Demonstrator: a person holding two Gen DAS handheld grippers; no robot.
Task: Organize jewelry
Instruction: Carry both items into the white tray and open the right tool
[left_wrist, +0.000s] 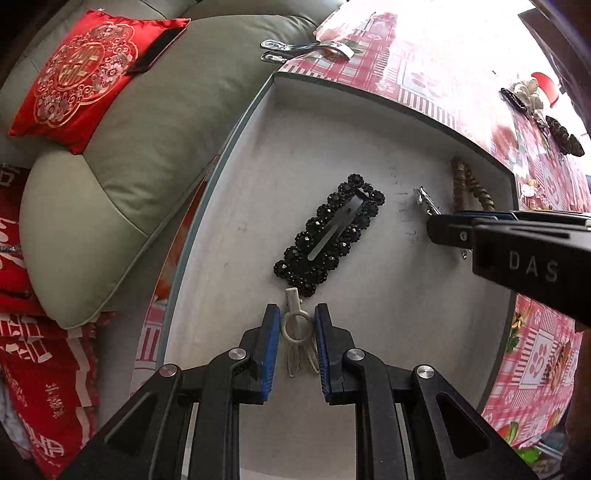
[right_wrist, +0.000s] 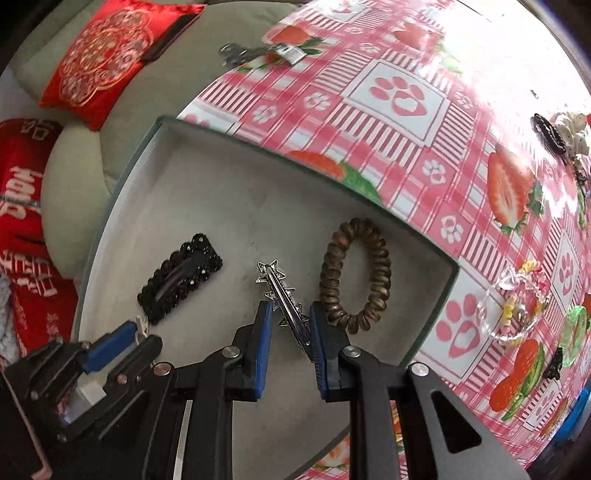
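Note:
A shallow grey box (left_wrist: 258, 155) (right_wrist: 221, 177) sits on the table. In it lie a black beaded hair clip (left_wrist: 328, 236) (right_wrist: 181, 282), a brown spiral hair tie (right_wrist: 354, 273) (left_wrist: 469, 184), a silver star clip (right_wrist: 284, 299) (left_wrist: 426, 201) and a white ring clip (left_wrist: 297, 328) (right_wrist: 141, 326). My left gripper (left_wrist: 295, 315) (right_wrist: 142, 334) stands around the white ring clip, jaws slightly apart. My right gripper (right_wrist: 286, 314) (left_wrist: 436, 229) stands around the silver star clip, jaws slightly apart; both clips look to rest on the box floor.
The box sits on a pink strawberry-and-paw tablecloth (right_wrist: 406, 110). More jewelry lies on the cloth: a silver clip (right_wrist: 258, 51) at the far edge, dark and pearl pieces (right_wrist: 561, 136) far right, a clear bracelet (right_wrist: 513, 306) and a green clip (right_wrist: 574, 332). A grey sofa with a red cushion (left_wrist: 85, 74) is to the left.

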